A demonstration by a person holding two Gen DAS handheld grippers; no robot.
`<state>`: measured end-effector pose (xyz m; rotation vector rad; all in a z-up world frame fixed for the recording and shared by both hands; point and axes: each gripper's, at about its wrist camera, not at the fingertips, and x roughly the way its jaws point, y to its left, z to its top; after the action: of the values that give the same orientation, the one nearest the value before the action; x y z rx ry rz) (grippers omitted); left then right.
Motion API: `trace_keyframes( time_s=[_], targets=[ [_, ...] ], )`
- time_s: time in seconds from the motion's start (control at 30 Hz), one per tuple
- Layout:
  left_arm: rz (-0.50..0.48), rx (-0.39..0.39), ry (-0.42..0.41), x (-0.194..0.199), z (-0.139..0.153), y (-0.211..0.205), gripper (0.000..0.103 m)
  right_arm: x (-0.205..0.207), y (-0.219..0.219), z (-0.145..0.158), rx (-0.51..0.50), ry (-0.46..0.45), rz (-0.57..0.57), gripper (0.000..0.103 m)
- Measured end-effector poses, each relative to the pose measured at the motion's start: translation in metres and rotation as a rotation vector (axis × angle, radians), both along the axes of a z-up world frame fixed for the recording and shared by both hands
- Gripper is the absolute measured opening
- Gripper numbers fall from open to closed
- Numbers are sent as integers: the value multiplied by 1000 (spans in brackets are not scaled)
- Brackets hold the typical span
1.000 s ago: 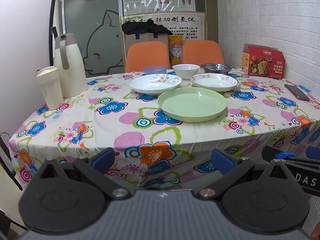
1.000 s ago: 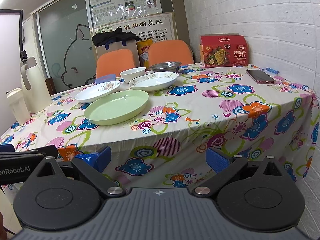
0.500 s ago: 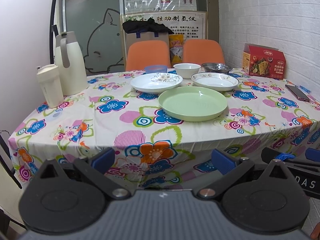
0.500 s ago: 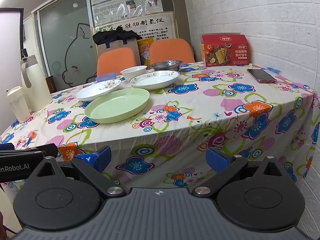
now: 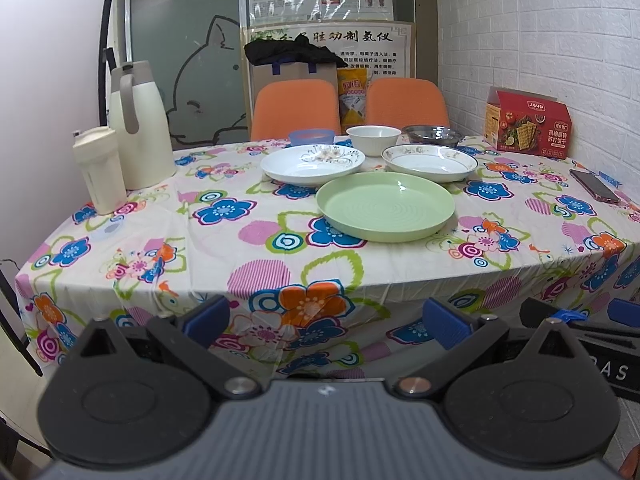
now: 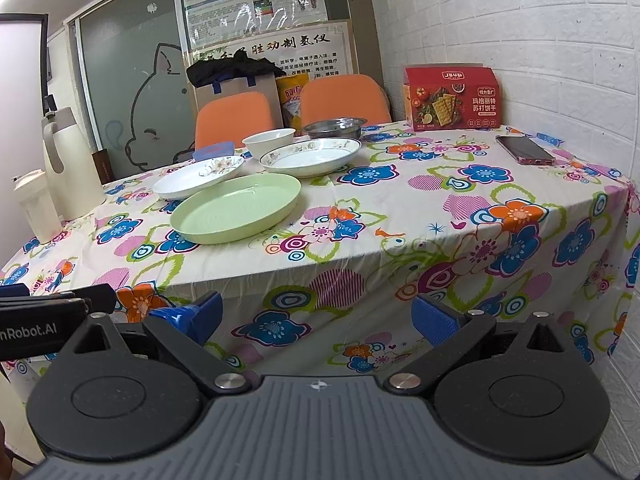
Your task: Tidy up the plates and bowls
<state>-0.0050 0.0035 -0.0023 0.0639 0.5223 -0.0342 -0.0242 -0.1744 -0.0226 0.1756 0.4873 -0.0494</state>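
Left wrist view: left gripper (image 5: 326, 322) spread wide, empty, before the table (image 5: 280, 276); green plate (image 5: 385, 206) nearest, two white plates (image 5: 313, 164) behind, bowls at the far edge. Right wrist view: right gripper (image 6: 320, 316) likewise wide apart, holding nothing; green plate (image 6: 236, 208) left of centre.

Counter cloth (image 5: 256, 236): thin, flower-printed, slightly creased, soft sheen. Green plate (image 5: 386, 206): smooth matt-looking plastic. White plates (image 5: 313, 164) at its 11 and 1 o'clock: glossy ceramic look. Metal bowl (image 5: 433, 134): shiny steel. Cracker box (image 5: 527, 124): printed cardboard. Fingers (image 5: 442, 323): ribbed blue pads, matt black arms. Wall (image 6: 540, 20): rough white brick.
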Motion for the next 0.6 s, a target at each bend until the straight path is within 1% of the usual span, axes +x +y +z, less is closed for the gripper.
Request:
trace_keyframes(
  time_s=[0.6],
  targets=[
    [-5, -8, 15, 2, -1, 0, 103, 1, 0, -1, -3, 5, 1, 89]
  ],
)
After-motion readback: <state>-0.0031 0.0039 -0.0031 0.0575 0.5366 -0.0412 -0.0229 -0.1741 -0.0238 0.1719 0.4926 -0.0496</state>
